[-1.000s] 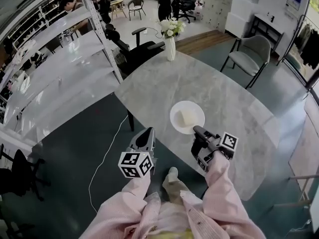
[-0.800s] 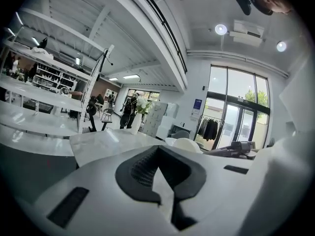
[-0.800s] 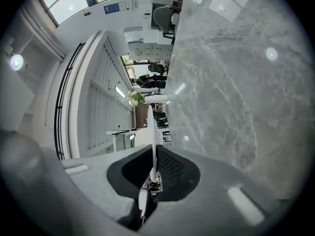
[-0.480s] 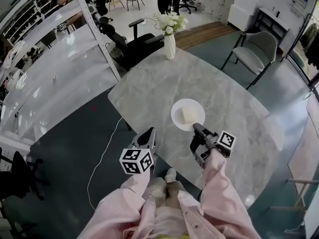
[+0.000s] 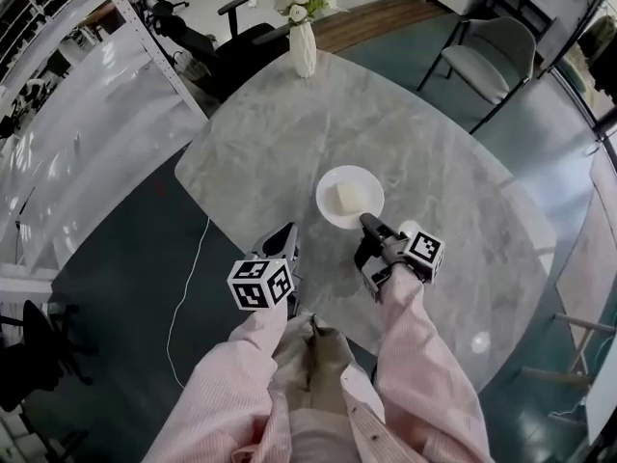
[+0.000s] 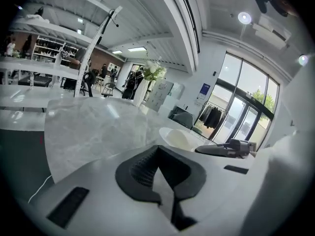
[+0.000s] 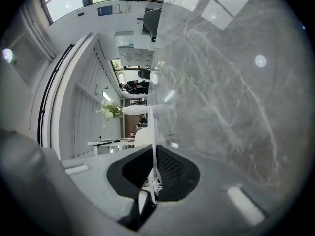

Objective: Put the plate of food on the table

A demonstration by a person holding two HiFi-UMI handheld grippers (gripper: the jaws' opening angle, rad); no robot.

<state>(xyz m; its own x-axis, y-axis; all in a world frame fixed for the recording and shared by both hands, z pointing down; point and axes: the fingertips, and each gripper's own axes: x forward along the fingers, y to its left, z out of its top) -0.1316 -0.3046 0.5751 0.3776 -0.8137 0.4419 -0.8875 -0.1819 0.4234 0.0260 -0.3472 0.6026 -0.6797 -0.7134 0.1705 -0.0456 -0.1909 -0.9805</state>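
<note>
A white plate with a pale block of food sits low over the near part of the grey marble table; whether it touches the top I cannot tell. My right gripper is shut on the plate's near rim, which shows edge-on as a thin white line between the jaws of the right gripper. My left gripper hovers at the table's near edge, left of the plate, shut with nothing held. The left gripper view shows the left gripper, the plate and the right gripper.
A white vase of flowers stands at the table's far edge. A grey chair is beyond the table at the right, black office chairs behind the vase, white shelving at the left. A cable lies on the floor.
Both grippers have moved forward and lower over the table. The plate has gone with the right gripper, which has stayed shut on its rim.
</note>
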